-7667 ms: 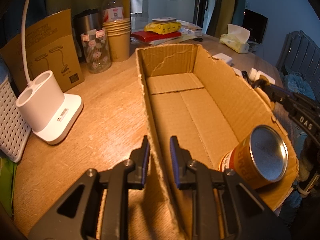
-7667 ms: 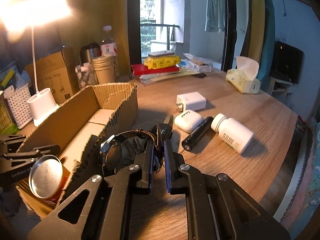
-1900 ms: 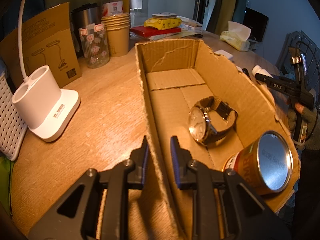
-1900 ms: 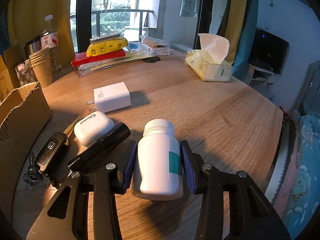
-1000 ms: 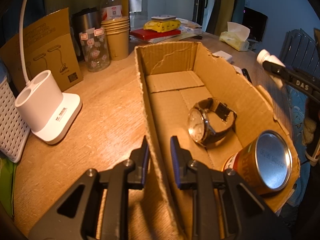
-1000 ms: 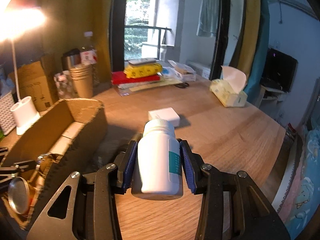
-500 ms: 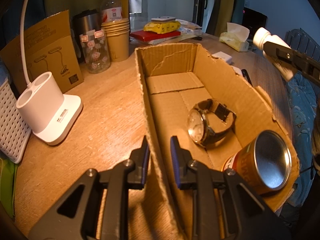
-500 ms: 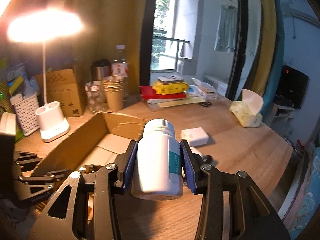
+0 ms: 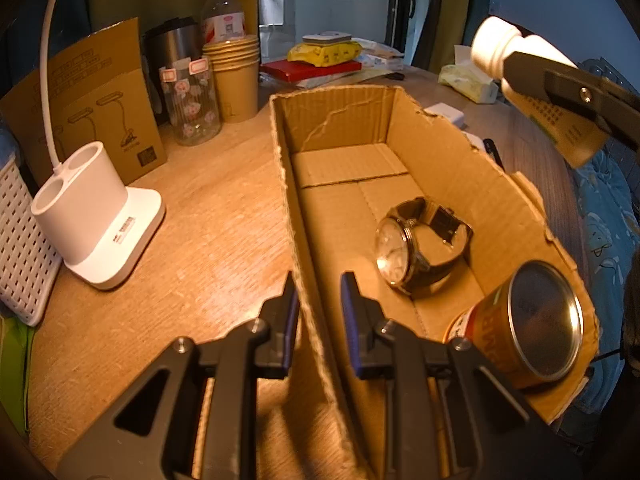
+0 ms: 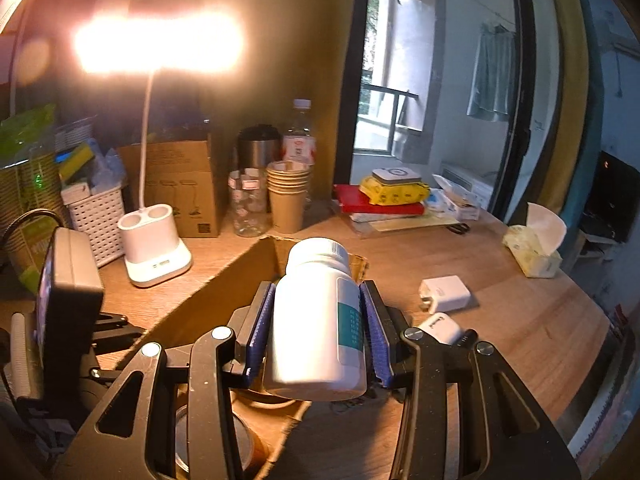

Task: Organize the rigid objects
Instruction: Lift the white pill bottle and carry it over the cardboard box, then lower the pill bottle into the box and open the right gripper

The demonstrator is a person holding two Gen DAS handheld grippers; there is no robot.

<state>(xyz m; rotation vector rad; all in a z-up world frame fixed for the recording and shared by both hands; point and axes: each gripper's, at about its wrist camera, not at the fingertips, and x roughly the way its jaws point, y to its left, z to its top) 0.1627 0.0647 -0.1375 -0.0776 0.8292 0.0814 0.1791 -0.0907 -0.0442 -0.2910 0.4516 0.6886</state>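
Lamplit wooden worktop [image 9: 208,208] carries an open cardboard box [image 9: 460,168] holding a wristwatch [image 9: 420,248] and a tin can [image 9: 528,324]. Its near-left wall sits between the left hand-held gripper [image 9: 318,314] pads, which clamp it. Raised over the box, the right hand-held gripper [image 10: 318,332] grips a white pill bottle [image 10: 316,320].

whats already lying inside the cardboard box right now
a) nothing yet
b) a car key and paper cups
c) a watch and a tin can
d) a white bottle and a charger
c: the left wrist view shows a watch and a tin can on the floor of the cardboard box, while the white bottle is held in the right hand-held gripper above it.
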